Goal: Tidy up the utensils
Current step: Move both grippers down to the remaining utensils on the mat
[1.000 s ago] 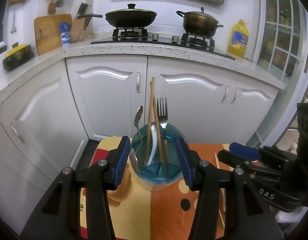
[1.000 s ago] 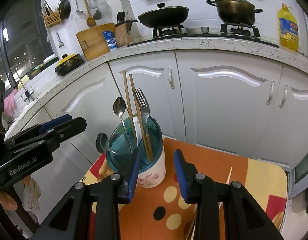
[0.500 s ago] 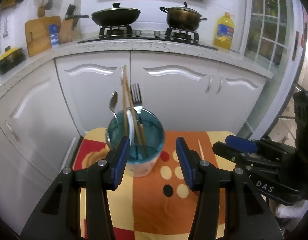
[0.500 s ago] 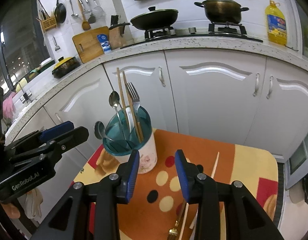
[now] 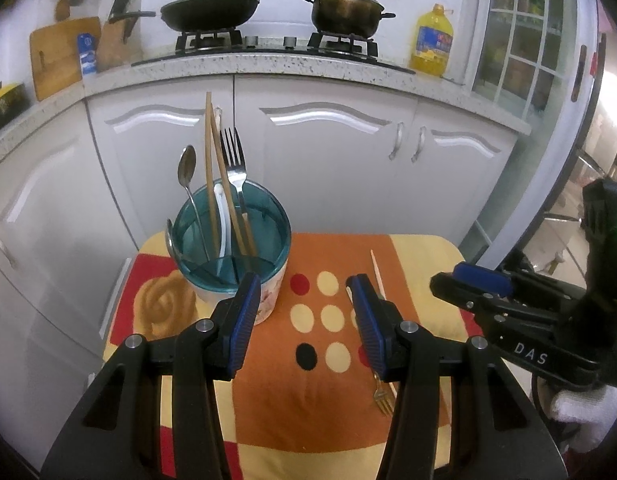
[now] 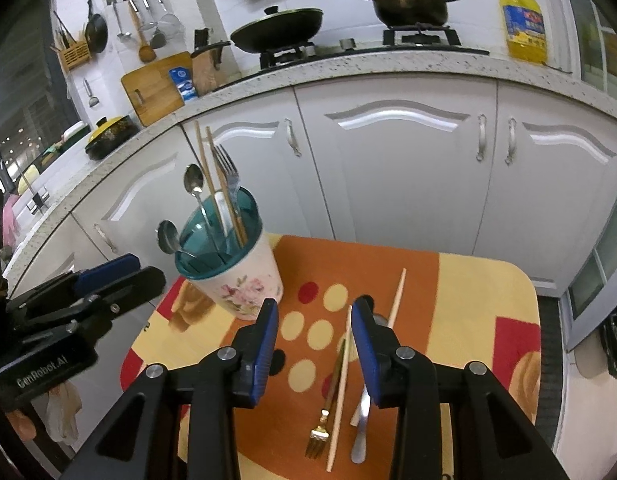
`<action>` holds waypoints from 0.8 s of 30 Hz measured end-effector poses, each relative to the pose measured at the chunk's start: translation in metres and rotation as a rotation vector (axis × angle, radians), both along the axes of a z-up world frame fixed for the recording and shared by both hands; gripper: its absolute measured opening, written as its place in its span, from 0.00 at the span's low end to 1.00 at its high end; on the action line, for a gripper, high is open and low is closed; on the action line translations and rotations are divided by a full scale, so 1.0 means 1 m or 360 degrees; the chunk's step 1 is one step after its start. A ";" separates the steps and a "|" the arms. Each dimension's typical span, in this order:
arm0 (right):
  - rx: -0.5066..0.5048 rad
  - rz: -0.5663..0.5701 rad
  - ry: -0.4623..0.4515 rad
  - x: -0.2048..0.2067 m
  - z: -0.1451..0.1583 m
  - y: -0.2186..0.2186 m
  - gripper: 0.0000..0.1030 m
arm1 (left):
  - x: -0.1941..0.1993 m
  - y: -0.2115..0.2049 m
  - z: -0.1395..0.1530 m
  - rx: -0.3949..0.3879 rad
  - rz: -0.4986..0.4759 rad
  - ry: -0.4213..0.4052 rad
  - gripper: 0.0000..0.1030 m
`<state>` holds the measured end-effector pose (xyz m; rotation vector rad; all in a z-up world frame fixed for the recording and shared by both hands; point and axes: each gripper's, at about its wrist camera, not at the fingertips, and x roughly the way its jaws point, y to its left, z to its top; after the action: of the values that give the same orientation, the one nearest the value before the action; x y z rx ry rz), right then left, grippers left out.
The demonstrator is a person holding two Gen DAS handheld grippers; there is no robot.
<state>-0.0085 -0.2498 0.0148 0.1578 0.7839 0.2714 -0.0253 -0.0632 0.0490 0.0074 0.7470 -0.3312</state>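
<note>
A white floral utensil holder [image 5: 232, 256] [image 6: 236, 276] with a teal insert stands at the back left of the small table. It holds chopsticks [image 5: 216, 184], a fork [image 5: 233, 160] and spoons [image 5: 187, 168]. Loose on the cloth lie a gold fork [image 6: 328, 412] [image 5: 382, 396], two chopsticks [image 6: 396, 300] [image 6: 340, 380] and a silver handle [image 6: 360, 424]. My left gripper [image 5: 300, 320] is open and empty, just right of the holder. My right gripper [image 6: 314, 340] is open and empty above the loose utensils.
The table wears an orange, yellow and red patterned cloth [image 6: 460, 304]. White cabinets [image 6: 396, 176] stand close behind it, under a counter with a wok [image 6: 280, 28], pot [image 6: 408, 0] and oil bottle [image 6: 522, 20].
Both grippers have drawn back and shifted right, away from the holder. The holder now sits left of each gripper, and the loose utensils have come into view.
</note>
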 end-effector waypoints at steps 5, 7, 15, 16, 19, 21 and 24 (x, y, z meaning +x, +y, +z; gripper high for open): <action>-0.0002 -0.0044 0.0073 0.000 -0.019 -0.014 0.35 | 0.005 0.005 -0.013 -0.0036 0.0004 0.0079 0.46; -0.0010 -0.0058 0.0123 0.001 -0.031 -0.018 0.35 | 0.008 0.006 -0.022 -0.0055 0.0005 0.0139 0.46; -0.0013 -0.0053 0.0266 0.008 -0.076 -0.026 0.35 | 0.013 0.000 -0.059 -0.0077 -0.0022 0.0332 0.46; -0.0013 -0.0051 0.0276 0.009 -0.080 -0.027 0.33 | 0.014 -0.001 -0.063 -0.0078 -0.0026 0.0356 0.46; -0.0009 -0.0043 0.0313 0.018 -0.093 -0.027 0.30 | 0.016 -0.007 -0.077 -0.0069 -0.0042 0.0416 0.46; -0.0021 -0.0021 0.0330 0.024 -0.100 -0.024 0.27 | 0.018 -0.009 -0.082 -0.0063 -0.0047 0.0441 0.46; -0.0072 0.0012 0.0348 0.034 -0.108 -0.018 0.25 | 0.024 -0.013 -0.090 -0.0063 -0.0055 0.0479 0.46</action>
<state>0.0250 -0.2677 -0.0936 0.1434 1.0070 0.2458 -0.0016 -0.0759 -0.0415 -0.0682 1.0391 -0.3845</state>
